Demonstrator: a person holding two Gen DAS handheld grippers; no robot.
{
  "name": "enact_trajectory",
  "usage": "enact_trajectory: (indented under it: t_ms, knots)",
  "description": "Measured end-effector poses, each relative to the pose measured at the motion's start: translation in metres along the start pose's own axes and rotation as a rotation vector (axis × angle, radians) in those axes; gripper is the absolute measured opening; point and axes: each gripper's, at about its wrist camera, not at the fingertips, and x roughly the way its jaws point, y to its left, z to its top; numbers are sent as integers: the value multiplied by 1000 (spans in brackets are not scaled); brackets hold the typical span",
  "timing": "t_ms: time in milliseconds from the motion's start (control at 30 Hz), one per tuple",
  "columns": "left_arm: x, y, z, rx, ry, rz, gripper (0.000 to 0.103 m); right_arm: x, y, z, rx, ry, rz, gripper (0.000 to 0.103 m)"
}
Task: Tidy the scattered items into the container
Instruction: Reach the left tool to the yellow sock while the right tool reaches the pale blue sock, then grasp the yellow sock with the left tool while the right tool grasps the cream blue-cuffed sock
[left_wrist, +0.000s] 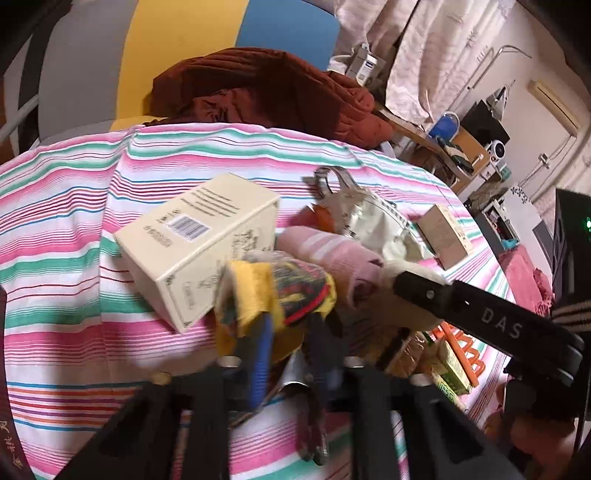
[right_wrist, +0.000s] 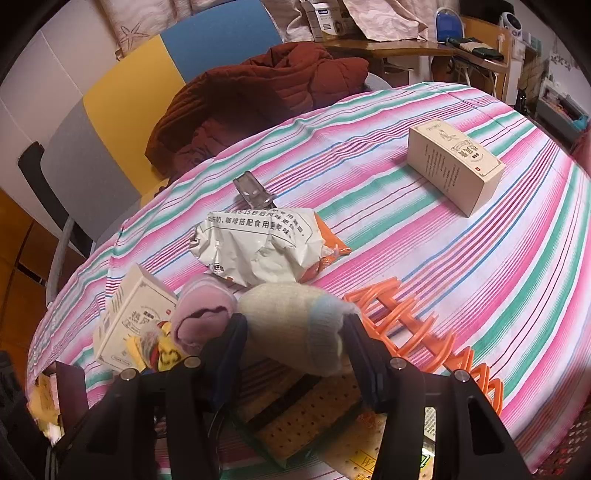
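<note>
Gripping beige sock (right_wrist: 295, 325): right gripper (right_wrist: 295, 354) | left gripper (left_wrist: 284, 354): seemingly clamping yellow sock (left_wrist: 255, 295)

**Pink Stripes and Cream Boxes**

The striped cotton tablecloth (right_wrist: 424, 258) runs in bands of pink, white and teal green, with thin blue and red lines between. Two rectangular cardboard boxes, one near (left_wrist: 195, 243) and one far (right_wrist: 452, 168), are cream with dark print. A crumpled plastic snack bag (right_wrist: 255, 247) is white with black lettering and an orange edge. The rolled sock (right_wrist: 299, 325) is beige with a pale blue cuff; another rolled sock (right_wrist: 203, 317) is pink. The plastic lattice basket (right_wrist: 417, 325) is orange. A quilted jacket (right_wrist: 266, 92) is rust brown.
</note>
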Motion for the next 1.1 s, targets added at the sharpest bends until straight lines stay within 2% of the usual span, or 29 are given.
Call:
enact_trajectory:
  t_ms: [33,133,333,367,400,433,500,567,633,667,767,867,933,967,1100]
  knots:
    - [0,1,0,5,0,-14,8,0,0,0,0,0,0,55]
    - [-6,2,-1,40,-14,-15,3,-1,-1,-1,-2,0,-1,55]
    - [-20,1,-4,51,-43,-55,2,-1,-1,0,-3,-1,-3,55]
    - [-21,-2,-3,62,-49,-34,3,-1,-1,0,-3,-1,-3,55]
    - [-21,-4,-2,68,-55,-1,9,-1,-1,0,-3,-1,-3,55]
    - [-20,-6,0,68,-56,10,22,-1,-2,-1,-1,0,-2,55]
    - [-17,-8,4,59,-40,8,40,-1,-2,-1,3,0,2,55]
    - [-11,-8,7,41,-20,-14,42,-1,-2,0,6,1,4,55]
    - [-2,-10,11,29,21,-54,51,-1,-3,0,10,4,9,55]
    - [2,-12,11,33,34,-55,51,-1,-3,0,11,4,12,55]
    - [11,-13,16,34,32,-5,51,0,-2,0,10,7,12,55]
    - [17,-8,19,24,15,-3,48,0,-2,0,17,8,15,55]
    - [18,-7,20,51,1,37,26,0,-2,0,15,10,14,55]
    - [18,-4,21,56,-2,29,26,0,-2,0,12,10,12,55]
    - [12,2,18,70,-15,5,15,1,-4,1,18,10,16,55]
